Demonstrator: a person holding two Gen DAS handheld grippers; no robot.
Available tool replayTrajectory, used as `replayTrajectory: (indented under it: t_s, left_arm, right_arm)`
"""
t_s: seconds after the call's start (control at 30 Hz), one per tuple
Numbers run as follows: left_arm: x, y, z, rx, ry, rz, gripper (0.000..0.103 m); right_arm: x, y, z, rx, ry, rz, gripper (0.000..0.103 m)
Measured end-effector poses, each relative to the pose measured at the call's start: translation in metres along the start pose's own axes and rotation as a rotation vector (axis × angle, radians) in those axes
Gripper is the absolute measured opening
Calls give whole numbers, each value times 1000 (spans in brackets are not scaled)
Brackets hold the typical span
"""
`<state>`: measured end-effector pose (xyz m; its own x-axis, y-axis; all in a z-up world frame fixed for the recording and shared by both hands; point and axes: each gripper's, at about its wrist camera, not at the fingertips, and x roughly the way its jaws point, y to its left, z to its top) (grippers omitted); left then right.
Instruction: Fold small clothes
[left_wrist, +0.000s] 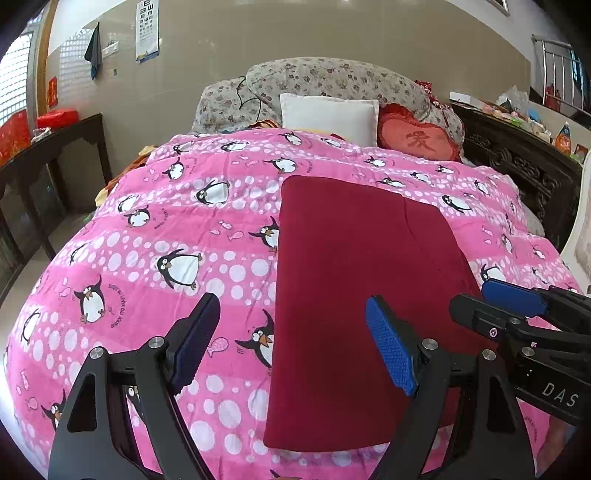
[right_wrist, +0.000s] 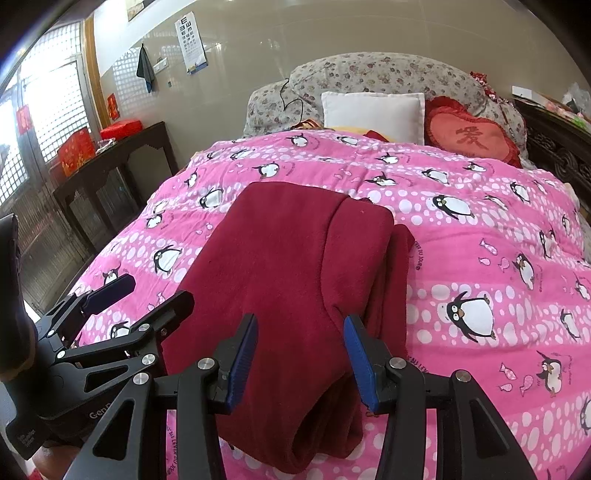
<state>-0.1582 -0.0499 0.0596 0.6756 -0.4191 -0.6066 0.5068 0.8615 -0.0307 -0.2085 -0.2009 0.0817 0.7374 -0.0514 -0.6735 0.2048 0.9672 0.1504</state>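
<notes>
A dark red fleece garment (left_wrist: 354, 295) lies folded lengthwise as a long strip on the pink penguin blanket (left_wrist: 166, 229). It also shows in the right wrist view (right_wrist: 288, 280), with layered edges on its right side. My left gripper (left_wrist: 295, 343) is open and empty, hovering over the garment's near left edge. My right gripper (right_wrist: 301, 358) is open and empty, just above the garment's near end. The right gripper also shows in the left wrist view (left_wrist: 517, 306), and the left gripper in the right wrist view (right_wrist: 140, 295).
A white pillow (left_wrist: 328, 116), a red heart cushion (left_wrist: 421, 140) and a floral quilt (left_wrist: 332, 81) lie at the head of the bed. A dark wooden table (left_wrist: 55, 147) stands on the left, a carved dark cabinet (left_wrist: 524, 166) on the right.
</notes>
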Motion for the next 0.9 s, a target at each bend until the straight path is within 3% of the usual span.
replayTrajectory:
  t_s: [0.9]
  left_arm:
    - [2, 4, 1, 16, -28, -11, 82]
  right_arm:
    - [2, -5, -2, 11, 16, 2, 47]
